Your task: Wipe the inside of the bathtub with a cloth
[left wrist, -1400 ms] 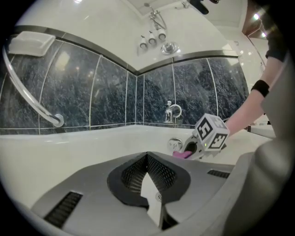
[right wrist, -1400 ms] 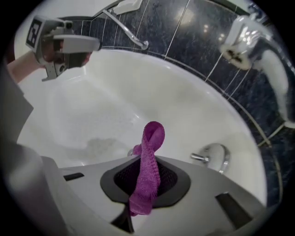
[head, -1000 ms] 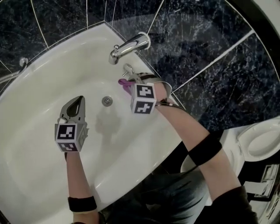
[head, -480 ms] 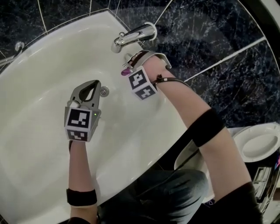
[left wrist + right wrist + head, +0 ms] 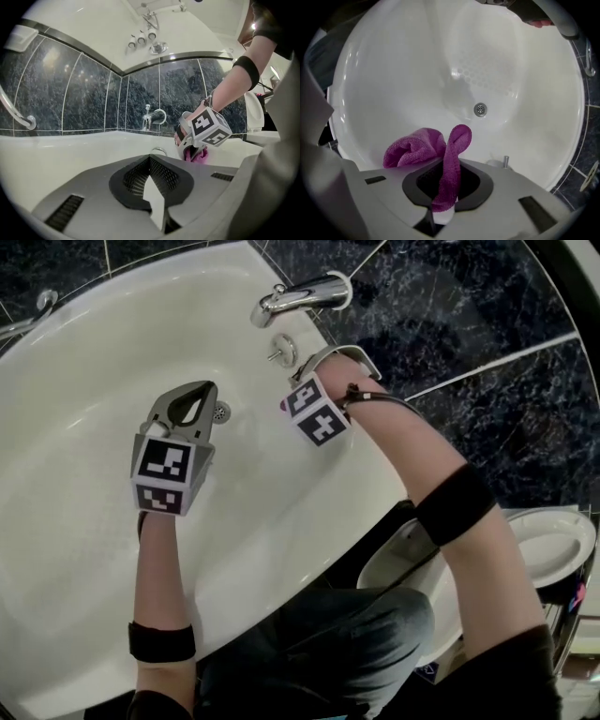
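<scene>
While the right gripper [image 5: 443, 206] is clamped on a strip of the magenta terry cloth [image 5: 417, 147], whose bunched end bulges out past its tips, it points down into the white oval bathtub [image 5: 75, 381], close to the side wall under the chrome spout [image 5: 300, 294]. Nearby, the left gripper [image 5: 199, 390] hovers by the round metal drain [image 5: 480, 109], jaws together and empty.

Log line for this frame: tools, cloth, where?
left tool: shut, empty, near drain | right tool: shut on cloth, angled down at tub wall below spout
</scene>
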Available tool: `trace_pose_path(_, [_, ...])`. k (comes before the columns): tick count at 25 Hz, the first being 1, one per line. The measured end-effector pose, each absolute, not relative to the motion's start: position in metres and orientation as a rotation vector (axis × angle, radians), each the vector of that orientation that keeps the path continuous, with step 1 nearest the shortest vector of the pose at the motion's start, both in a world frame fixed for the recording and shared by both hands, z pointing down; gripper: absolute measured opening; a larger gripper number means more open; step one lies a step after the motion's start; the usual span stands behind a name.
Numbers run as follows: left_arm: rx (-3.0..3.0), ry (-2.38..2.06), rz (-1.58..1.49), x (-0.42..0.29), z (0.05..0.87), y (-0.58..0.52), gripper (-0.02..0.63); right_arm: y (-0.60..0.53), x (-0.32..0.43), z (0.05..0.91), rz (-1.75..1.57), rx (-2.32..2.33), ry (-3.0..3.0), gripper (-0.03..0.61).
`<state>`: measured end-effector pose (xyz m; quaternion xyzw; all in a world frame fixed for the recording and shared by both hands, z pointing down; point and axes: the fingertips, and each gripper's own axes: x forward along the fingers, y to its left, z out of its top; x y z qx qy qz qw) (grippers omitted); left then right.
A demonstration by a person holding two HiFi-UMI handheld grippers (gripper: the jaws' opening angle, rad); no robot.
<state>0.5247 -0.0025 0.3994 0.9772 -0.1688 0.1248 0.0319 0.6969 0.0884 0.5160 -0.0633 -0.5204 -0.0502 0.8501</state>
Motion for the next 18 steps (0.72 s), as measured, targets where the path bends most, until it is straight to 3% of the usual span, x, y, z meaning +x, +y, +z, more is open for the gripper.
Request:
trace_pose_path(9, [2.988, -0.533, 0.362, 0.521, 0.396, -0.003, -0.003, 0.157, 0.665, 0.516, 0.226, -0.169, -1.173, 0.063])
trace_pose_path(18, [2.975, -0.597, 0.351, 0.510, 0.395, -0.016, -0.002, 0.175, 0.533, 0.519, 0.549, -0.036, -1.678, 0.060])
